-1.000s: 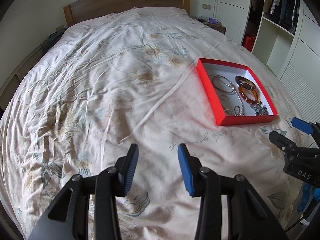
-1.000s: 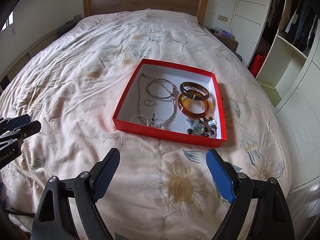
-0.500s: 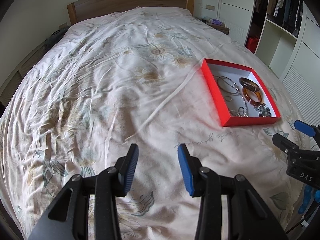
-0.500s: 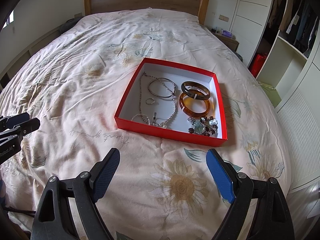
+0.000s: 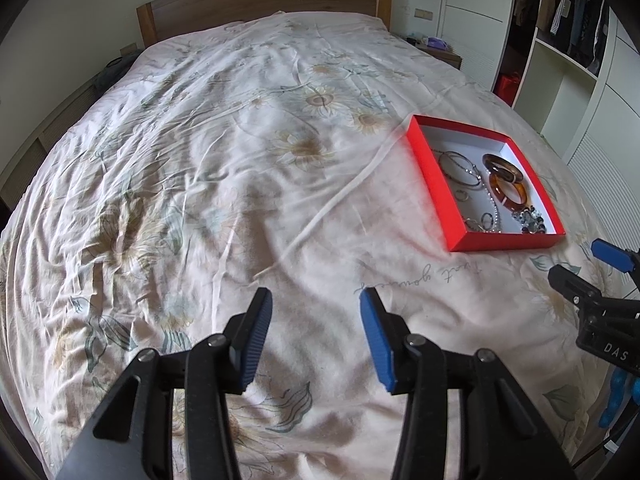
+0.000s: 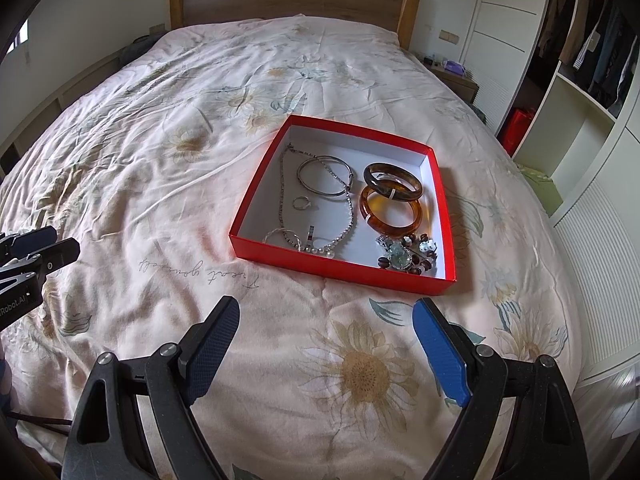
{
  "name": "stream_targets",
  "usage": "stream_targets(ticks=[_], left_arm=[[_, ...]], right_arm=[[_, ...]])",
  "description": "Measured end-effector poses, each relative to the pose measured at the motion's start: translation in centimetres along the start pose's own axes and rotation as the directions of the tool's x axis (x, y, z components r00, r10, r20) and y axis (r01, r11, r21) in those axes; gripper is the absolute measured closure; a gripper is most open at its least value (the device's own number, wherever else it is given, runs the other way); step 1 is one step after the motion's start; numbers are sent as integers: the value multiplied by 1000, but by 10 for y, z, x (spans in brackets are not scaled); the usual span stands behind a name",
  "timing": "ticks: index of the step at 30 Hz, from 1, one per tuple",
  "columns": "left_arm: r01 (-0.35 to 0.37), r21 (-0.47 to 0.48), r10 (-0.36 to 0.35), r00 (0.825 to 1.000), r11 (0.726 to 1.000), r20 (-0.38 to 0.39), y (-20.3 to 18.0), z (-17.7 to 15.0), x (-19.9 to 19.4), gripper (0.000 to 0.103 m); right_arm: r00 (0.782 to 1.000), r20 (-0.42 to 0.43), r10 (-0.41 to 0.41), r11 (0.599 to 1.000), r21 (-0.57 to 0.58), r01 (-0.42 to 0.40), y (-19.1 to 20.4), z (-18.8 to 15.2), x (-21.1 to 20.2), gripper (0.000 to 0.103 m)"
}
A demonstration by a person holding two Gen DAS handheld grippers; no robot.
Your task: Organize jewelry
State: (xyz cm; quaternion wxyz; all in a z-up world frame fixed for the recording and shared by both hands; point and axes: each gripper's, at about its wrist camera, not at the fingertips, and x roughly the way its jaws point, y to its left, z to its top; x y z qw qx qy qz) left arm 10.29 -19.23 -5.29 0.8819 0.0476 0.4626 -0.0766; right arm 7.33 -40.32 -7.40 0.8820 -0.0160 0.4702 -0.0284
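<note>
Your left hand-held gripper (image 5: 316,312) sits at lower centre of its view; its jaws are opening with nothing between them, over the floral bed cover (image 5: 208,168). Your right hand-held gripper (image 6: 326,332) is released, jaws wide and empty. The red jewelry box (image 6: 340,268) lies on the bed at centre of the right view, holding an amber bangle (image 6: 390,214), a dark bangle (image 6: 392,184), a silver bangle (image 6: 324,176), a chain necklace (image 6: 348,216), a small ring (image 6: 301,202) and a beaded piece (image 6: 406,256).

One red box (image 6: 256,196), three bangles (image 6: 391,187)
</note>
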Motion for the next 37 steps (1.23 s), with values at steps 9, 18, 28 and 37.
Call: stream_targets(ticks=[9,18,28,37], left_arm=[[-3,2,3,1000,1000,2,0,-1,1,54],[-5,2,5,1000,1000,1,0,-2,2,53],[-10,0,10,1000,1000,-7,5,-6,5,53],[-12,0,12,1000,1000,-11,5,-5,5,53]], right_arm=[[1000,-3,-1,1000,4,1,-5,0,3,15],[1000,-2,-3,1000,8,3,-9,-1,3,15],[1000,-4,-3,1000,9,3,-9,-1,4,15],[1000,-10,-4,1000,11,4,-10,-3,6,15]])
